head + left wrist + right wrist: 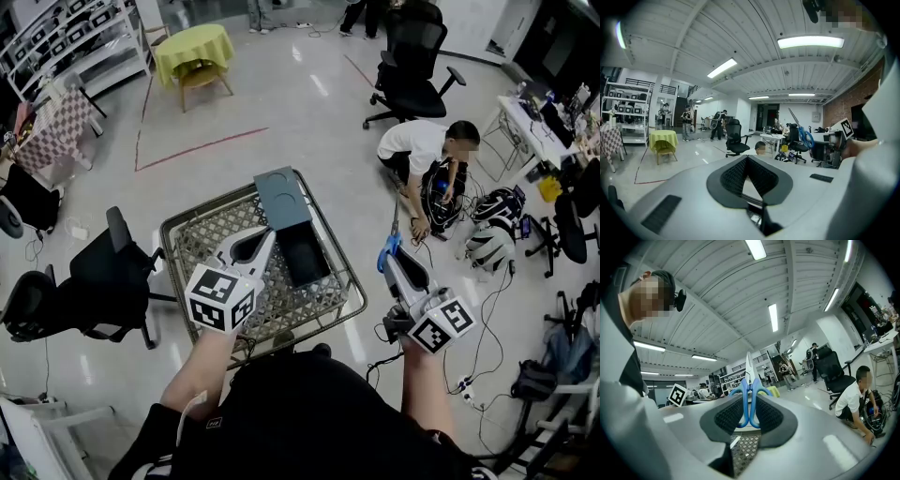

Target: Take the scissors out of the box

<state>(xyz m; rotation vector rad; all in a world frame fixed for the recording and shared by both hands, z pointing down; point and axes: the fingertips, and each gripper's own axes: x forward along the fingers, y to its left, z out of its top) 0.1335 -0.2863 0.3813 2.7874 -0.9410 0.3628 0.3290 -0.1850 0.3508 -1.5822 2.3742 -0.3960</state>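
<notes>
Two grippers, left gripper point(268, 234) and right gripper point(392, 255), one pair of scissors point(745, 397), one open box point(284, 199), one mesh table point(202, 234)

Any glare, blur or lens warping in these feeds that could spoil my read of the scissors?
Head view: even light, sharp; pale glare streaks on the floor, edges bowed, scissors small but clear. Right gripper view: heavy fisheye, dark corners; blue handles sharp in the jaws, ceiling tubes bright but clear of them. Left gripper view: same warping; scissors small at right.

The open grey box point(302, 251) lies mid-frame on the wire-mesh tabletop point(202, 234). The left claw point(265, 236) is just left of it. The right claw point(390, 255), gripping blue-handled scissors point(387, 247), is beyond the tabletop's right edge.
</notes>
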